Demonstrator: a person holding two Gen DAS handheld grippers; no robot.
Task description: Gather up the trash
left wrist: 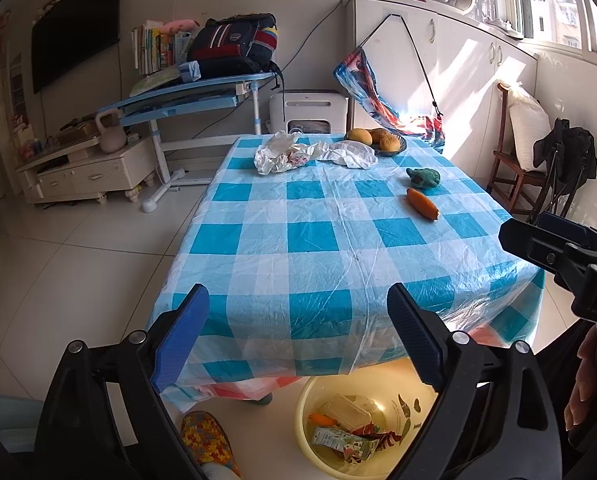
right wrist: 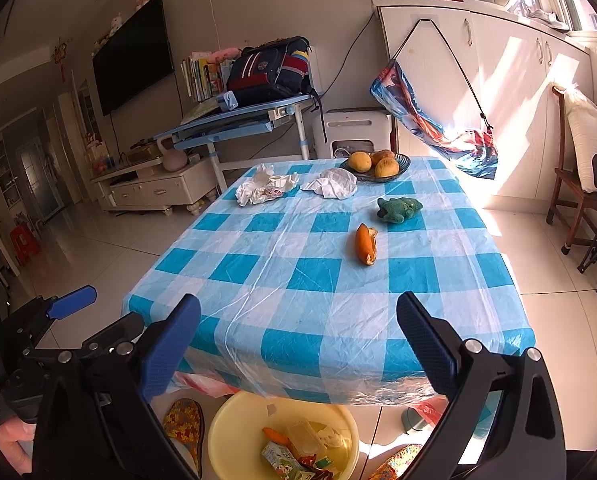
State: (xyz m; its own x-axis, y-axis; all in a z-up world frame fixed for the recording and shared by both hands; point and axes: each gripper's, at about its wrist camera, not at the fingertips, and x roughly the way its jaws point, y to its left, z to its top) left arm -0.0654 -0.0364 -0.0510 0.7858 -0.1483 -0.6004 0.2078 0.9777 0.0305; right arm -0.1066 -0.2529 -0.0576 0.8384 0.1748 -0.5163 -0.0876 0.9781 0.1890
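On the blue checked tablecloth [left wrist: 310,236] [right wrist: 298,276] lie crumpled white paper [left wrist: 276,156] [right wrist: 264,190], a white wad [left wrist: 348,154] [right wrist: 334,184] and an orange peel [left wrist: 422,204] [right wrist: 365,244]. A yellow basin [left wrist: 304,404] [right wrist: 222,424] stands on the floor below the table's near edge. It holds a carton, a clear plastic box, wrappers and an orange scrap. My left gripper [left wrist: 298,336] hangs open above the near edge and the basin, with nothing between its fingers. My right gripper [right wrist: 298,348] is open and empty beside it, and its side shows in the left wrist view [left wrist: 554,256].
A green soft toy [left wrist: 422,178] [right wrist: 398,209] and a bowl of fruit [left wrist: 378,140] [right wrist: 378,164] sit at the far right of the table. Patterned slippers [left wrist: 206,440] [right wrist: 184,424] flank the basin. A blue desk [left wrist: 186,96] stands behind the table and a wooden chair [right wrist: 574,196] to its right.
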